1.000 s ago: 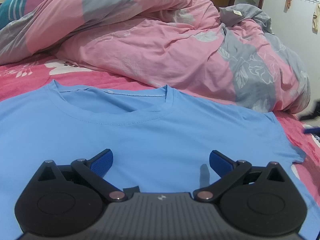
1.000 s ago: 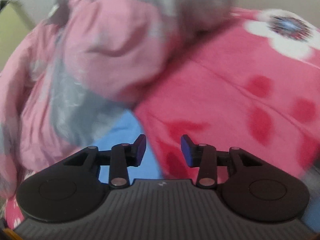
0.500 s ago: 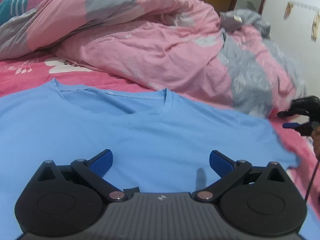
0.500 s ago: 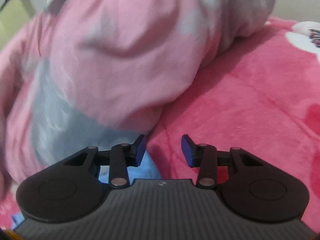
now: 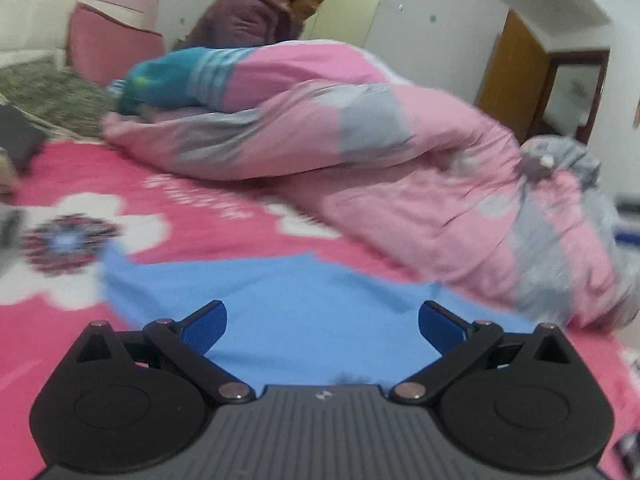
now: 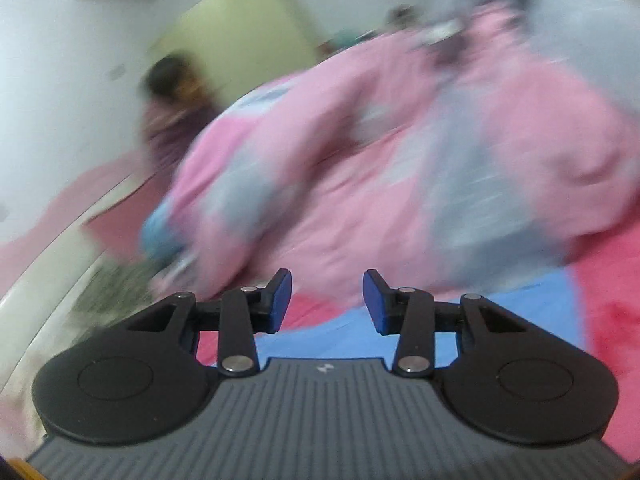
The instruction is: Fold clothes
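Note:
A light blue T-shirt (image 5: 304, 300) lies flat on the pink flowered bedspread (image 5: 168, 208). My left gripper (image 5: 322, 320) hovers over the shirt with its blue-padded jaws wide open and nothing between them. In the blurred right wrist view, my right gripper (image 6: 327, 300) is open with a narrower gap, also empty, and a strip of the blue shirt (image 6: 512, 308) shows just beyond and below its fingers.
A bulky pink and grey duvet (image 5: 400, 168) is heaped across the back of the bed, close behind the shirt. A person in a purple jacket (image 5: 256, 12) stands beyond it near pale cupboards. An orange door (image 5: 512, 76) is at the right.
Both cameras have swung up and to the left, with heavy blur. The shirt's collar has left the left view; the room and a person have come into sight. Both grippers remain open.

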